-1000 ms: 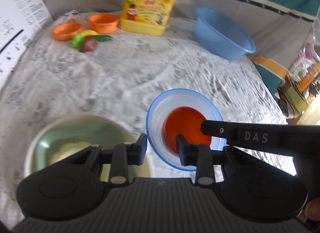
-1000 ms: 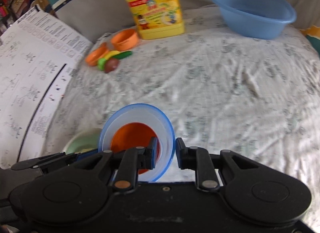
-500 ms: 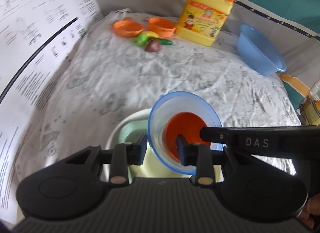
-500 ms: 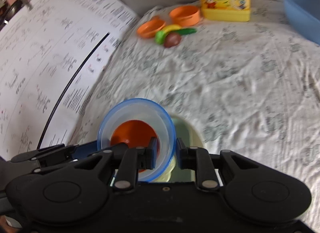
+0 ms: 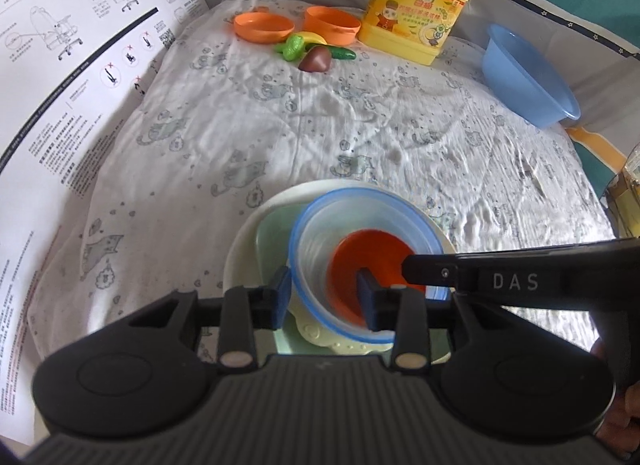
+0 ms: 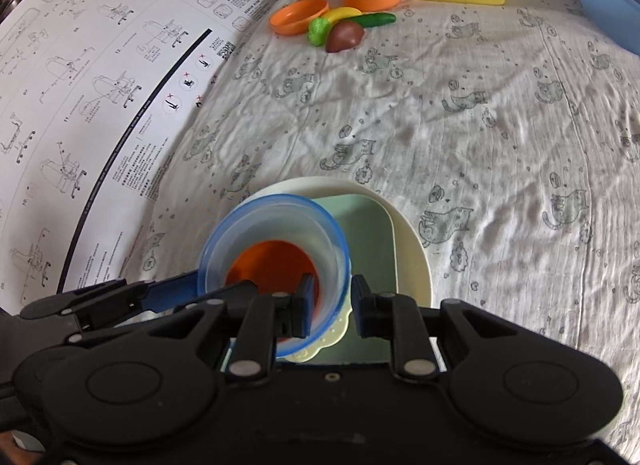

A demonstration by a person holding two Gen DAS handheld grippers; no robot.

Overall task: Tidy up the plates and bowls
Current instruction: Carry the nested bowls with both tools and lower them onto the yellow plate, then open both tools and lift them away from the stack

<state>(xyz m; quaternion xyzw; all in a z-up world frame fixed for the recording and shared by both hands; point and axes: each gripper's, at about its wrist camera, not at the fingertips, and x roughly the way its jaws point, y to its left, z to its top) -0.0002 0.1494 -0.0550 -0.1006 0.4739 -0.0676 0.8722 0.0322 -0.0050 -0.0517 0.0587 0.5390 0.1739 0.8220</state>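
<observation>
While my left gripper (image 5: 323, 292) and right gripper (image 6: 331, 304) each pinch the clear blue-rimmed plastic bowl (image 5: 320, 245) by its wall, it hangs over the cream round plate (image 6: 408, 237).

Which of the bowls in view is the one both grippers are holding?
The clear blue-rimmed bowl with the orange base, held over the cream plate. The blue plastic basin and small orange bowl sit untouched at the back.

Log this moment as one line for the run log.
left gripper: on bowl rim | right gripper: on bowl rim | bowl: over plate | orange cup: inside bowl
</observation>
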